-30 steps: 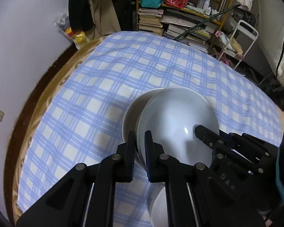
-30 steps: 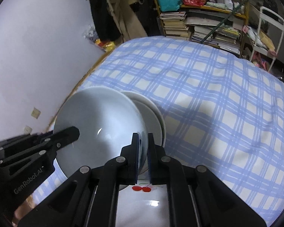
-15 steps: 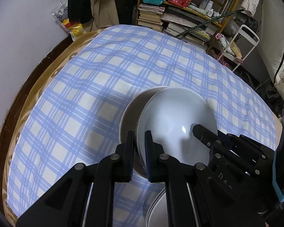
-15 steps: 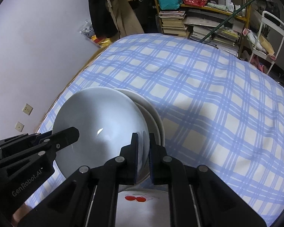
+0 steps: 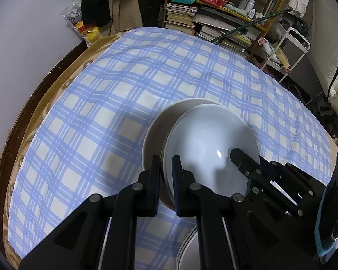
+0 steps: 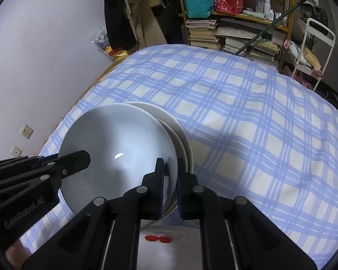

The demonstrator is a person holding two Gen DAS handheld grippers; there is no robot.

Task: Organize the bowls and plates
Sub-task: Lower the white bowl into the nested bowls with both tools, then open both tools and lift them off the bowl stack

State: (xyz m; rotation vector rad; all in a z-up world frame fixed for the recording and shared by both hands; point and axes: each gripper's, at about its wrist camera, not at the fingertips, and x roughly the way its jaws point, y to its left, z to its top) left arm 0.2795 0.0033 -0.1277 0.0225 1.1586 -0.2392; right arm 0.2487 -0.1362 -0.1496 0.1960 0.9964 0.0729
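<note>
A stack of white bowls (image 5: pixel 209 144) is held above the blue checked tablecloth (image 5: pixel 124 103). My left gripper (image 5: pixel 165 177) is shut on the stack's near left rim. My right gripper (image 6: pixel 170 180) is shut on its near right rim (image 6: pixel 171 164). The top bowl (image 6: pixel 119 150) is pale and glossy, and a cream bowl (image 6: pixel 180 135) sticks out beneath it. Each gripper shows in the other's view: the right gripper in the left wrist view (image 5: pixel 243 159) and the left gripper in the right wrist view (image 6: pixel 78 159). A white plate with red cherries (image 6: pixel 160 240) lies below, near me.
Bookshelves with stacked books (image 5: pixel 214 22) stand behind the table. A white cart (image 6: pixel 313 51) is at the far right. Hanging clothes (image 6: pixel 128 18) and a grey wall (image 6: pixel 33 45) are on the left. The plate edge also shows low in the left wrist view (image 5: pixel 187 247).
Both grippers have risen slightly with the bowl stack and drifted back, so more of the tablecloth and the cherry plate shows beneath. Both grips are unchanged.
</note>
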